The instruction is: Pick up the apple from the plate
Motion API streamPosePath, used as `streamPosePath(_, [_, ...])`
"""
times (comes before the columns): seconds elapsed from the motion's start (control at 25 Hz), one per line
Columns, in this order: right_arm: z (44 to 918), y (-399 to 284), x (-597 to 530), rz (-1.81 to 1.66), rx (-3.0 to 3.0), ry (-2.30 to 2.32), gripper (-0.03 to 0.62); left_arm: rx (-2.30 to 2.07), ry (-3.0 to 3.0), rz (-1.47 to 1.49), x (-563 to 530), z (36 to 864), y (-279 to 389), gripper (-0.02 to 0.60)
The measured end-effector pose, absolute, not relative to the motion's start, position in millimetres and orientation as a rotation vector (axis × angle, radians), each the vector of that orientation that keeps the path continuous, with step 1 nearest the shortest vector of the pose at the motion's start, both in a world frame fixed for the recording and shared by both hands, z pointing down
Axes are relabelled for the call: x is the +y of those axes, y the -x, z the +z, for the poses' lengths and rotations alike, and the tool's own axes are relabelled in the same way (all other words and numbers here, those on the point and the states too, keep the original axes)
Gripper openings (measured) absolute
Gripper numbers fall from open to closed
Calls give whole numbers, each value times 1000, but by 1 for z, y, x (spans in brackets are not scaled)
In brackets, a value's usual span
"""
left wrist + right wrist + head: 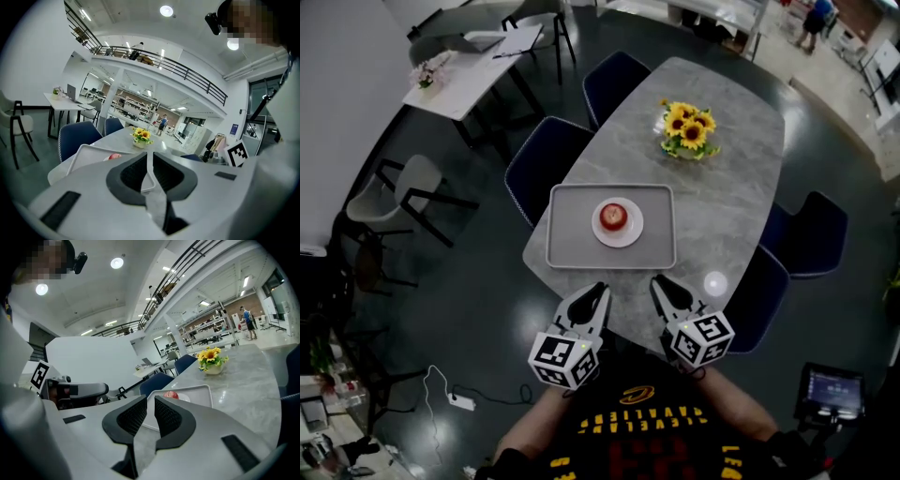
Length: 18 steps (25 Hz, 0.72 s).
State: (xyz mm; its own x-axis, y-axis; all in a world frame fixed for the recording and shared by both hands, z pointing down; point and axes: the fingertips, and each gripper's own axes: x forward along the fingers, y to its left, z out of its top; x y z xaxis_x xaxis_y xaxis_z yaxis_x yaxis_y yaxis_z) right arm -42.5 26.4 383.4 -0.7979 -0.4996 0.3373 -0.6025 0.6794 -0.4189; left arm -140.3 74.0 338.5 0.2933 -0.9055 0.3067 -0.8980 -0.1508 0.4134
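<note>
Fingers of the right gripper stand a little apart with nothing between them, and the fingers of the left gripper are parted by only a narrow slit, also empty. Both grippers hover side by side at the near edge of a grey marbled table, pointing across it and slightly downward. Just beyond their tips lies a pale rectangular tray, and in its middle a small white plate carries the red apple, upright and untouched. Farther along the table sits a pot of sunflowers, well clear of the tray. The step in hand looks like the reach. To do it well, one gripper should probably spread its fingers wider than the apple before arriving, come in over the tray rim, straddle the fruit at its broadest part and close gently, so the plate does not skid or tip.
</note>
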Motion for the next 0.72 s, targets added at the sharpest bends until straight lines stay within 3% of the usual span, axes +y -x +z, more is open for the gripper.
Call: streamPosePath(0.72, [435, 72, -51, 893, -2501, -1050, 52, -1547, -1946, 165, -6, 407, 224, 52])
